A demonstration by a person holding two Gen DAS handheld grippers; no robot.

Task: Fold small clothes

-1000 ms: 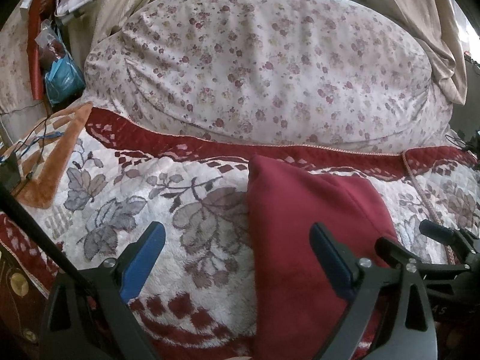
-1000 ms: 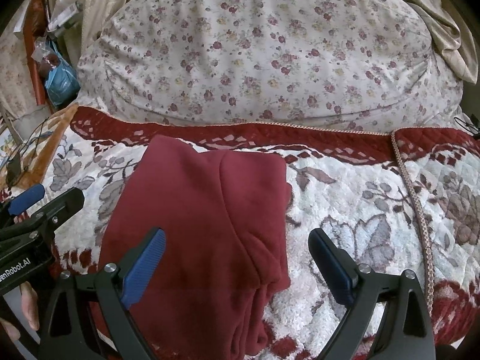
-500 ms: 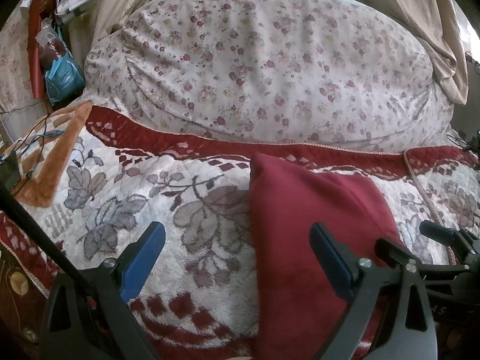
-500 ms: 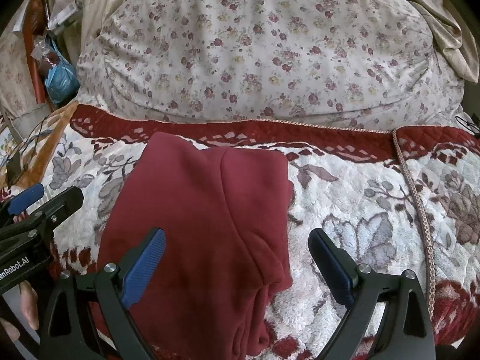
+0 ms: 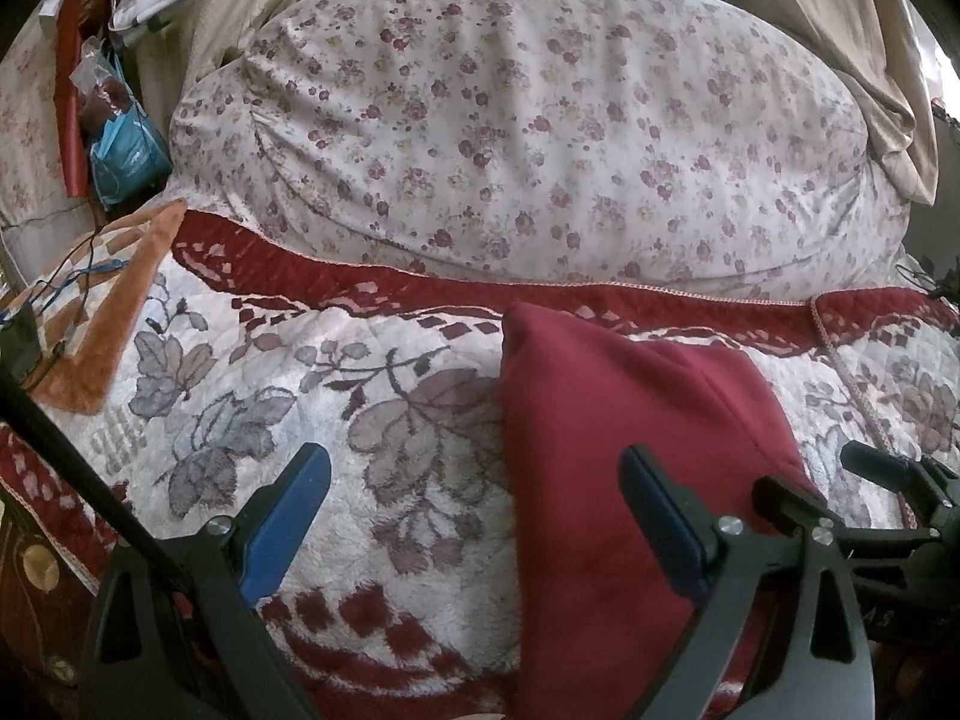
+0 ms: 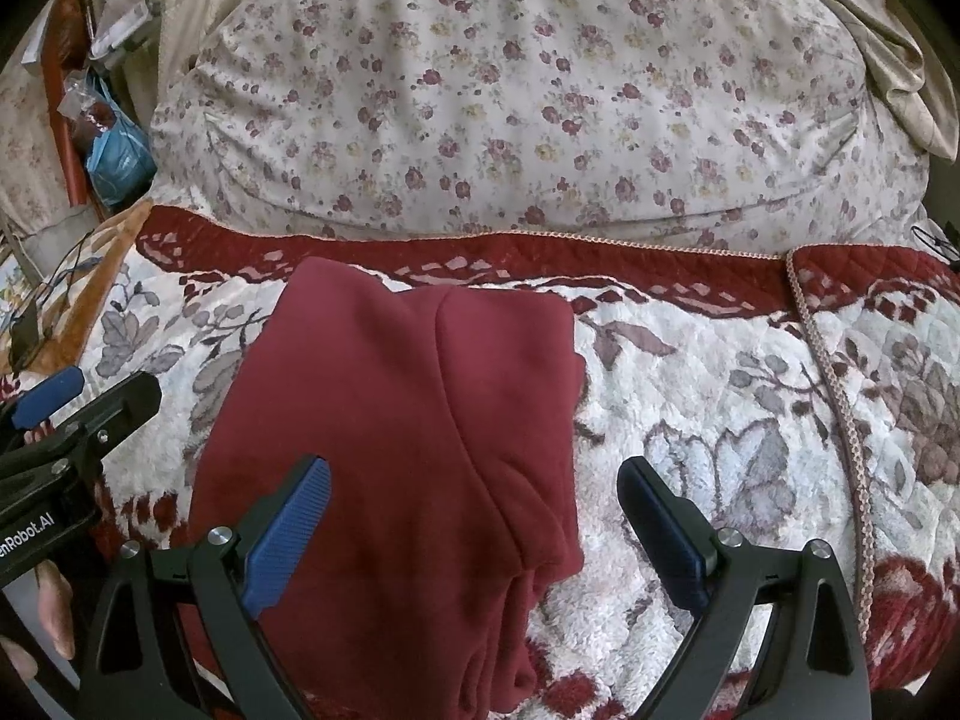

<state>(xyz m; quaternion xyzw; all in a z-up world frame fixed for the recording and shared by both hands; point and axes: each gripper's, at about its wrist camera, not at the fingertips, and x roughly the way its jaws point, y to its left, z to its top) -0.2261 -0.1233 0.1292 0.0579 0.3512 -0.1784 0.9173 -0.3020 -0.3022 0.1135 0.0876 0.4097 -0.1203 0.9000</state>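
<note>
A dark red fleece garment (image 6: 390, 420) lies folded on the flowered bed blanket (image 6: 720, 420), with a seam running down its middle. In the left wrist view the same garment (image 5: 618, 450) fills the lower right. My left gripper (image 5: 474, 516) stands open above the garment's left edge, nothing between its blue pads. My right gripper (image 6: 474, 522) is open too, straddling the garment's right lower edge without touching it. The left gripper's fingers (image 6: 78, 414) show at the left edge of the right wrist view, and the right gripper's fingers (image 5: 870, 474) at the right of the left wrist view.
A big flowered duvet (image 5: 528, 138) is heaped at the back. An orange blanket corner (image 5: 120, 312) with cables lies at the left, near a blue bag (image 5: 126, 150). Beige curtains (image 5: 870, 60) hang at the back right. A hand (image 6: 54, 606) holds the left gripper.
Hardly anything: both grippers stay open and the view has crept slightly nearer the garment. The garment has not moved.
</note>
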